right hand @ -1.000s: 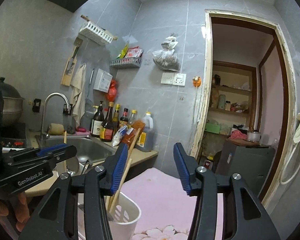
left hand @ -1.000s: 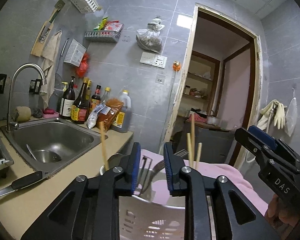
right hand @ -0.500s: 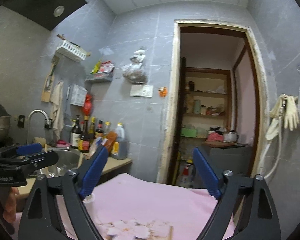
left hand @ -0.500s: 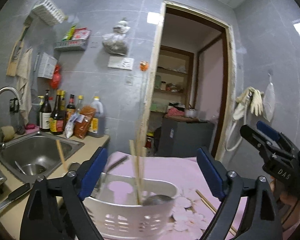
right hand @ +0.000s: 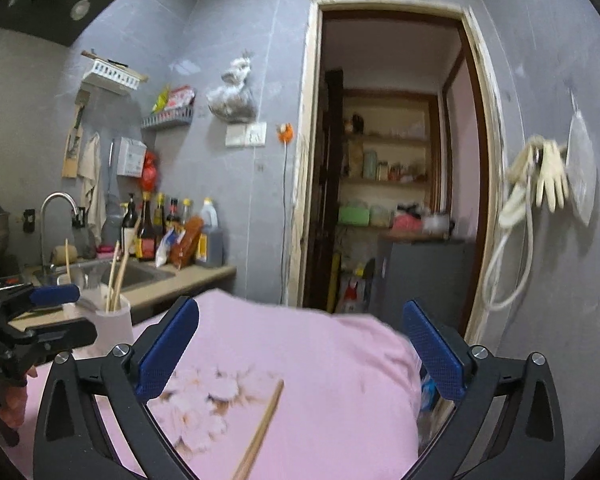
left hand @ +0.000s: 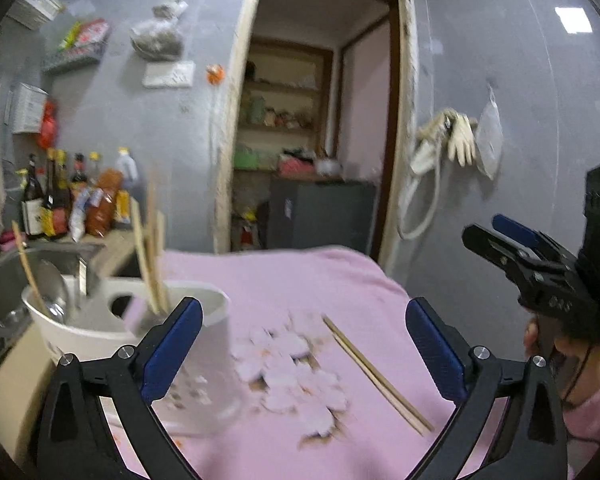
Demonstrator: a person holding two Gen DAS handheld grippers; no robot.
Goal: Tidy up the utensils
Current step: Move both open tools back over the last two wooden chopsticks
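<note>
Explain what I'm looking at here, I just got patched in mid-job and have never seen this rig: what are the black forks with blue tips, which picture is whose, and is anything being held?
There is no robot arm. A person carries one hand-held gripper per hand, and each gripper has a fisheye camera looking out along its two blue-padded fingers.

The left-wrist view shows the left gripper at the bottom, with the right gripper and the person's hand at the right edge. The right-wrist view shows the right gripper's own jaws, with the left one at its left edge.

Both sets of jaws are opening, and nothing is between them.

On the pink floral cloth stands a white utensil holder with chopsticks and a metal spoon standing in it. One loose pair of chopsticks lies on the cloth, not yet put away. The kitchen sink and bottles sit behind.
</note>
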